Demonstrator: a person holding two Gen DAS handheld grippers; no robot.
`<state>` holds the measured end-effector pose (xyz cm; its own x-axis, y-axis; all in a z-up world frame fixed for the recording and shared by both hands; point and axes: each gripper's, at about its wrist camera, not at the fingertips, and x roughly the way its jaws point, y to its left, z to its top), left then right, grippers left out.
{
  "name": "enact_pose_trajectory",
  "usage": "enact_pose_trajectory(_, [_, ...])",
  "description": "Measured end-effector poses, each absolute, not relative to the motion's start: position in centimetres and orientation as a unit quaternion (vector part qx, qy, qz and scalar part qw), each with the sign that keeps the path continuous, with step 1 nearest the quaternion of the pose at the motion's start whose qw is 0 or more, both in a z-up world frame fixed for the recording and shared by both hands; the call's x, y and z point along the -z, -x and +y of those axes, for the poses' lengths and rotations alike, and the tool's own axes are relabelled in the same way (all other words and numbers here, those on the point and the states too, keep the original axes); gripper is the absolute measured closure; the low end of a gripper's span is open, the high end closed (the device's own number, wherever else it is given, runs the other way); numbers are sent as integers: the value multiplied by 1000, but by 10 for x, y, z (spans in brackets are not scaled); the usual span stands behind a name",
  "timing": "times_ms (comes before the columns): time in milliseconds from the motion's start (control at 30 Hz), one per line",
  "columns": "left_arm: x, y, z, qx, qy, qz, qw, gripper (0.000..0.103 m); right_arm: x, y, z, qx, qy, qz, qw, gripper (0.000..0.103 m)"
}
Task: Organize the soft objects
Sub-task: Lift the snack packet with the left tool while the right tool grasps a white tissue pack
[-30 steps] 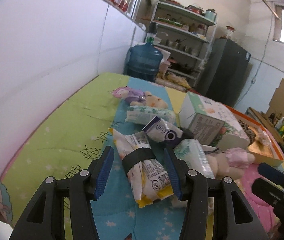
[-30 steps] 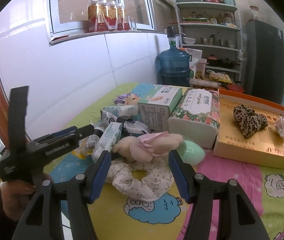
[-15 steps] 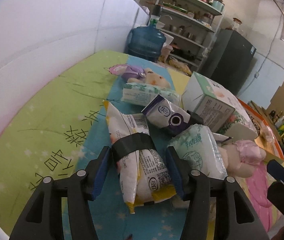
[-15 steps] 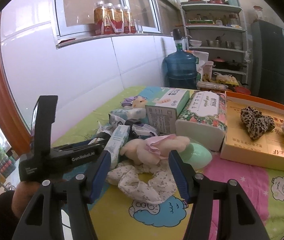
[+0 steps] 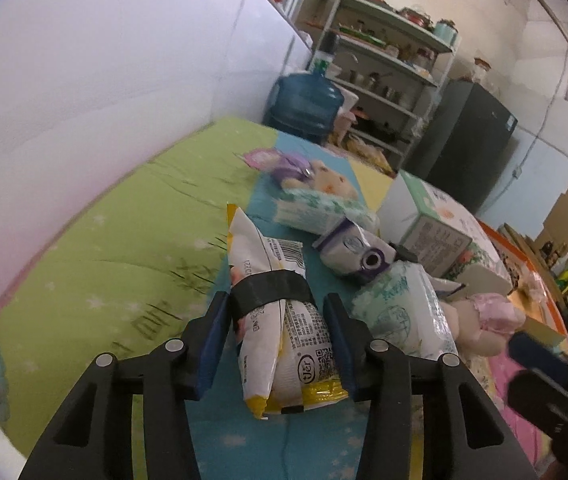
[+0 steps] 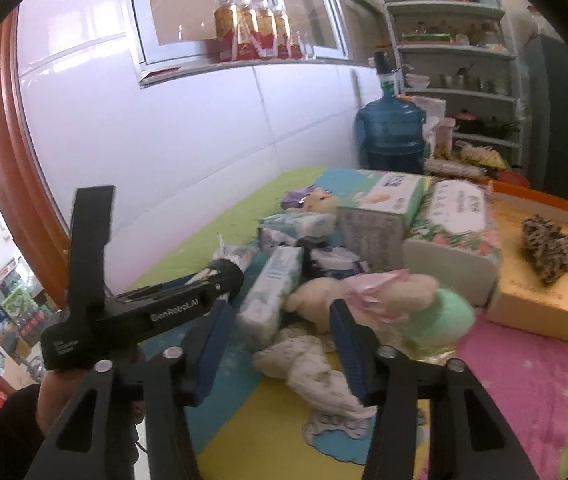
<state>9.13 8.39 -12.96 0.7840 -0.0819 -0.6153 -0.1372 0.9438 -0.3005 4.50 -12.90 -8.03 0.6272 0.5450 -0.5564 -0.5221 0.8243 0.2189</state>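
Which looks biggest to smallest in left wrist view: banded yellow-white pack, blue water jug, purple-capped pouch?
1. banded yellow-white pack, though nearest the camera
2. blue water jug
3. purple-capped pouch

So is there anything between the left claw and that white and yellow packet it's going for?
Nothing visible. The white and yellow packet already lies between the fingers of the left gripper, whose jaws are closing around it. A green tissue pack lies just outside the right-hand finger, close by but not in between.

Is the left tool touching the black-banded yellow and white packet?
Cannot tell. In the left wrist view the packet lies between the closing left tool's pads, right pad seemingly against it, but no contact shows plainly.
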Motion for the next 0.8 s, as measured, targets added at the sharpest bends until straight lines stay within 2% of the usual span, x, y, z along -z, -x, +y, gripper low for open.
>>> enact_pose_trajectory(233, [114, -75, 108, -32, 172, 292, 940, 54, 86, -60, -101, -305, -12, 333, 892, 56])
enact_pose_trajectory(767, [125, -74, 133, -12, 198, 287, 937, 54, 107, -91, -59, -264, 26, 382, 885, 56])
enact_pose_trajectory(800, [126, -74, 134, -12, 199, 287, 937, 54, 109, -93, -57, -261, 27, 385, 885, 59])
